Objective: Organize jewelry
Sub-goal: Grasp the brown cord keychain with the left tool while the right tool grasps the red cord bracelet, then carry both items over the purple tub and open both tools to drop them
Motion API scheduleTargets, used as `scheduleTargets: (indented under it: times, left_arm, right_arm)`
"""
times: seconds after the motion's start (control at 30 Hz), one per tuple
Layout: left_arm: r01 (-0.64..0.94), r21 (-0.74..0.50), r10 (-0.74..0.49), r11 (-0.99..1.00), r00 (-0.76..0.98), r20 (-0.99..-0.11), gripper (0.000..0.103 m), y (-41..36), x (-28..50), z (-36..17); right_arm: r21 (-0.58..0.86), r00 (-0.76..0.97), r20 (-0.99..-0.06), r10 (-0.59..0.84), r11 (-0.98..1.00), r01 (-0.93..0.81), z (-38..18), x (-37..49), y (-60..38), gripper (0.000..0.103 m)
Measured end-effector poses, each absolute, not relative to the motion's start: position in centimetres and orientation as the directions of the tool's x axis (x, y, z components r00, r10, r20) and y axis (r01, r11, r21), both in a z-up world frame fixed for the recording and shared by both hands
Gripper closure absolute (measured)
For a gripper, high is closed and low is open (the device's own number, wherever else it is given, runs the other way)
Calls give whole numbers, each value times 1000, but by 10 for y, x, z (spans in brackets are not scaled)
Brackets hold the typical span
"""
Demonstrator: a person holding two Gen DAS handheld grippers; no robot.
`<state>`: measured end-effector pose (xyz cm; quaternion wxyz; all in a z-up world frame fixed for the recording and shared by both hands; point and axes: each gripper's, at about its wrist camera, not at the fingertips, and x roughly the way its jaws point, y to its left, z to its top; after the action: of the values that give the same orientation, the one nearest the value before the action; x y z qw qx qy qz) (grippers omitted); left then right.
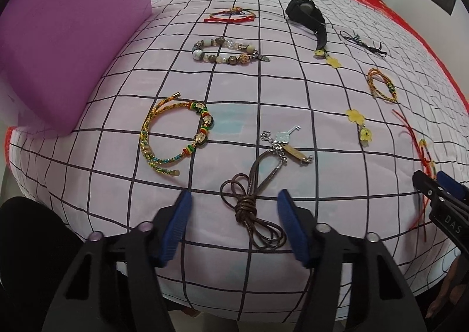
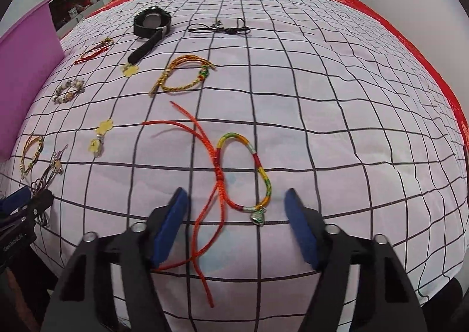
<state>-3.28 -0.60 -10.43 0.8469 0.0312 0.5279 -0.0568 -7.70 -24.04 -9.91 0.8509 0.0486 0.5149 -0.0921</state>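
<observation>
Your left tool (image 1: pixel 233 225) is spread wide and grasping nothing, its blue pads either side of the brown cord necklace (image 1: pixel 258 200), which lies on the bed's grid-patterned sheet (image 1: pixel 293 91) with its long axis running from the knotted coils near you up and right to the silver charms at its far end. Your right tool (image 2: pixel 236 225) is likewise released, straddling the red-string bracelet (image 2: pixel 243 173); its multicoloured loop stands lengthwise away from you, the small silver charm at the near end, and the loose red tails cross under the left pad and trail toward you and up to the left. Beyond the necklace, to the left, the gold braided bangle (image 1: pixel 176 138) lies with its opening facing left. Right of centre sit two yellow flower charms (image 1: pixel 360 126), and farther on the beaded bracelet (image 1: pixel 225 50) stretches left to right. The black watch (image 1: pixel 307 15) lies at the far side, its strap pointing back toward you. The purple box (image 1: pixel 73 38) stands at the left edge; you cannot see what is inside it.
</observation>
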Motion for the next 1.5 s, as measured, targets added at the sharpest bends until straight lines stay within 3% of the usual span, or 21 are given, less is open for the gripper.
scheduleTargets:
  times: [0.17,0.33,0.67,1.0,1.33,1.5]
  left_arm:
    - [136,8,-54,991,443,-895,85,-6,-36,-102]
    - [160,22,-53,987,446,-894,92,-10,-37,-102]
    - [190,-57,-137,980,439,-888,92,0,-33,-80]
    - [223,-120,-222,967,518,-826,92,16,-23,-12]
    - [217,-154,-260,964,639,-724,92,59,10,74]
    - [169,-132,-214,977,704,-678,92,96,33,109]
  right_arm:
    - [-4,453,-887,-88,983,182,-96,-76,-236,80]
    - [18,454,-889,-65,984,177,-94,-78,-235,99]
    - [110,508,-862,4,978,179,-65,-89,-238,99]
    - [182,585,-808,72,975,131,-9,-77,-223,99]
    - [208,686,-706,176,977,-36,69,-29,-159,99]
    - [237,704,-656,272,960,-150,100,9,-112,99]
